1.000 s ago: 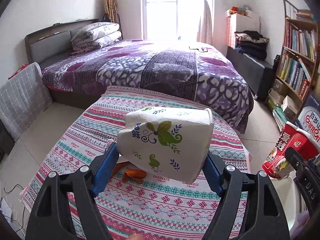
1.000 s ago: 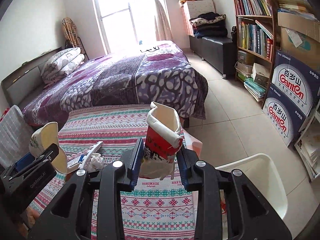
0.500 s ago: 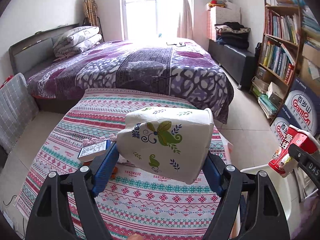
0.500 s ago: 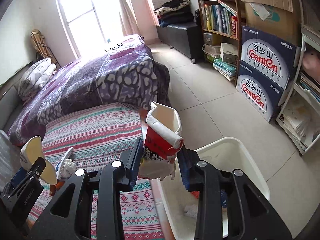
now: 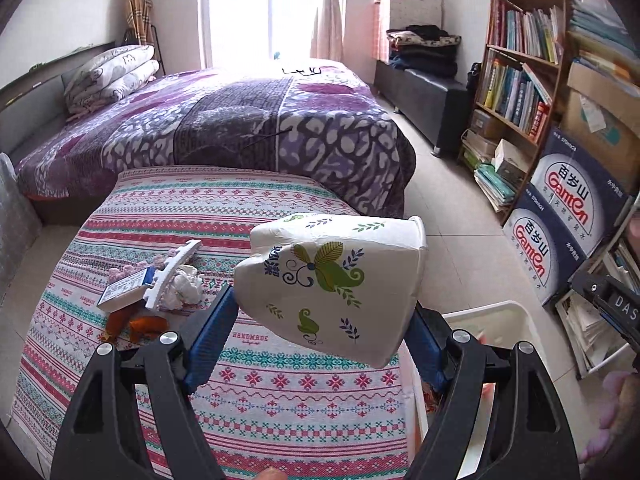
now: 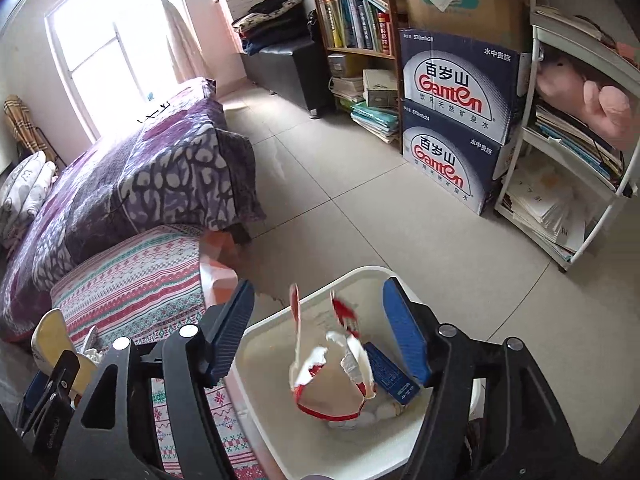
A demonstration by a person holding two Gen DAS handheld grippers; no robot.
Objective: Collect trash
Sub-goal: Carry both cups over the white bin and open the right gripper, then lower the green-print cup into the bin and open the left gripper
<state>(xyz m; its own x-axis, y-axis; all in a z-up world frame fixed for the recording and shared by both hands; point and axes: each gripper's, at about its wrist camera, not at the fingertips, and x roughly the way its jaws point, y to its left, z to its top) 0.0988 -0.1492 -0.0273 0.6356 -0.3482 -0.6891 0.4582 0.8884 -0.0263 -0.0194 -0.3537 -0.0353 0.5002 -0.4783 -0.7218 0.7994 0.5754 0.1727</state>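
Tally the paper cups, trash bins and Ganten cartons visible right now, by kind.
Paper cups: 2, the floral cup in the left claw and the red cup in the bin.
Trash bins: 1
Ganten cartons: 2
Total: 5

I see a purple bed (image 5: 224,120), bright window (image 5: 260,4), bookshelf (image 5: 516,76), stacked boxes (image 6: 460,120) and pale tiled floor (image 6: 340,216)

The cup (image 5: 332,284) is white with green leaves and navy sprigs. The tablecloth (image 5: 192,216) at its 9 o'clock runs in pink, teal and white stripes. The bedspread (image 5: 240,120) at 12 o'clock is purple with grey-white blotches. The bin (image 6: 276,392) is white; the torn carton (image 6: 332,376) in it is red and white. The boxes (image 6: 456,120) at the bin's 1 o'clock are navy with red lettering. Gripper pads (image 6: 404,332) are blue.
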